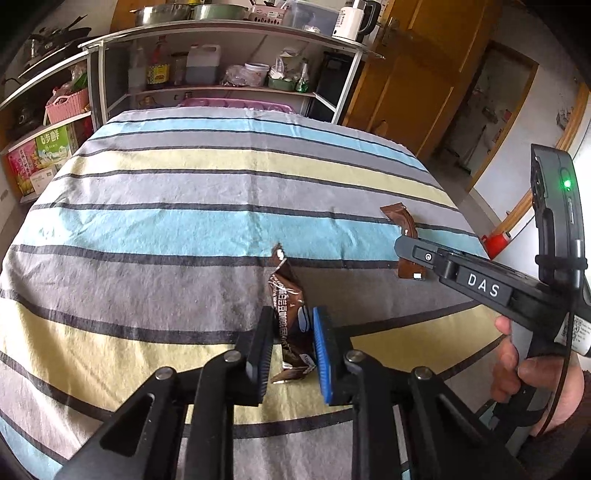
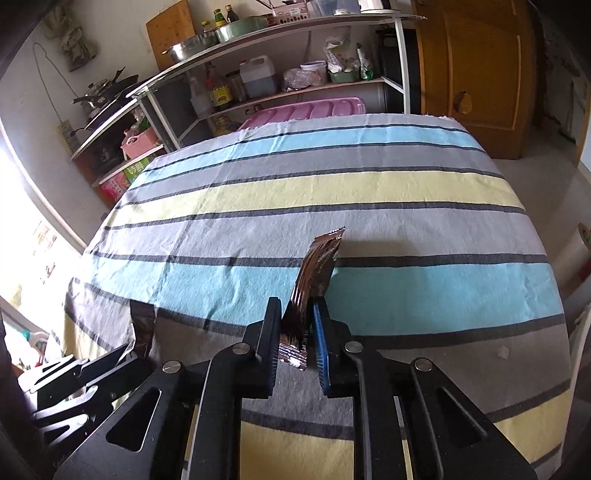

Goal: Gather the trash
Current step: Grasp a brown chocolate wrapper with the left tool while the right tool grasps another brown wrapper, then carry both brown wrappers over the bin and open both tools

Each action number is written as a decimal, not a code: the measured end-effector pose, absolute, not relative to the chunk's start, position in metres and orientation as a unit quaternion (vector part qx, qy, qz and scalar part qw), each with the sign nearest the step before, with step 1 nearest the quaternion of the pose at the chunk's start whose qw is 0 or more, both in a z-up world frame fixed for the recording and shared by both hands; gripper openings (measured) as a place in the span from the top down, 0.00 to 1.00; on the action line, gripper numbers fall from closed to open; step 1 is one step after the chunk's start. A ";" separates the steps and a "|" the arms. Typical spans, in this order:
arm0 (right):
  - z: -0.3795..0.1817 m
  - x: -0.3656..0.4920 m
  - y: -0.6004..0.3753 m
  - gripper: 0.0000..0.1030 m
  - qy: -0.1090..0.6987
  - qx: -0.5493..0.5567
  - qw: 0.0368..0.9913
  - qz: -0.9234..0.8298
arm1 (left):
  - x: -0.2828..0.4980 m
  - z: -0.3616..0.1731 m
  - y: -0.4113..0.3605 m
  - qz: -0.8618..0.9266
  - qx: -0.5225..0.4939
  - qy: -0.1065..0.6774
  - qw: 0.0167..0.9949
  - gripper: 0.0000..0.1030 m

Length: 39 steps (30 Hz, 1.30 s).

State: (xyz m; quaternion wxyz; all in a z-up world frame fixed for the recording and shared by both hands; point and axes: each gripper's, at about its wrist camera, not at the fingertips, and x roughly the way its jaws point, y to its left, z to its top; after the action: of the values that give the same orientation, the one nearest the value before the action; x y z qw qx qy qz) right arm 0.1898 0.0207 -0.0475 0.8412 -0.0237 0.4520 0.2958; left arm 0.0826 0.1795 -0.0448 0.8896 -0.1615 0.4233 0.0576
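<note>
Wrappers, both brown, are off the striped counter point(image 1: 155, 221): the left hand-held gripper point(image 1: 291, 341) is clamped on one wrapper point(image 1: 290, 317), the right hand-held gripper point(image 2: 295, 341) pinches the other wrapper point(image 2: 314, 273) near its lower end. No bin shows, so keep both squeezes firm and carry steadily; thin foil probably slips easily.

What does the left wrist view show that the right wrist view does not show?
Only the left wrist view shows the person's hand on the right gripper's handle, and the white kettle on the shelf top.

Only the right wrist view shows the right gripper shut on its brown wrapper.

Both show the striped cloth, the shelves, and the left gripper's wrapper.
</note>
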 end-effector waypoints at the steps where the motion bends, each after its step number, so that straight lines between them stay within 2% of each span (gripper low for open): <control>1: -0.047 0.189 0.020 0.84 0.451 -0.024 0.842 0.296 | 0.082 -0.044 0.178 0.056 -0.160 0.423 0.890 0.81; 7: -0.039 0.178 0.008 0.85 0.438 -0.018 0.847 0.301 | 0.082 -0.039 0.170 0.052 -0.148 0.419 0.894 0.85; 26: -0.018 0.161 -0.021 0.85 0.412 0.008 0.859 0.304 | 0.086 -0.043 0.155 0.056 -0.115 0.437 0.891 0.85; 39: 0.008 0.144 -0.075 0.85 0.378 0.033 0.880 0.286 | 0.091 -0.002 0.106 0.007 -0.078 0.397 0.915 0.85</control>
State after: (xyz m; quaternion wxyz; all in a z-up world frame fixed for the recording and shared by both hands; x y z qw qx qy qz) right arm 0.1436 -0.0745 0.0085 0.8796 0.0335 0.3784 0.2864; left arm 0.0913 0.1060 -0.0017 0.9146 -0.0778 0.3967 0.0070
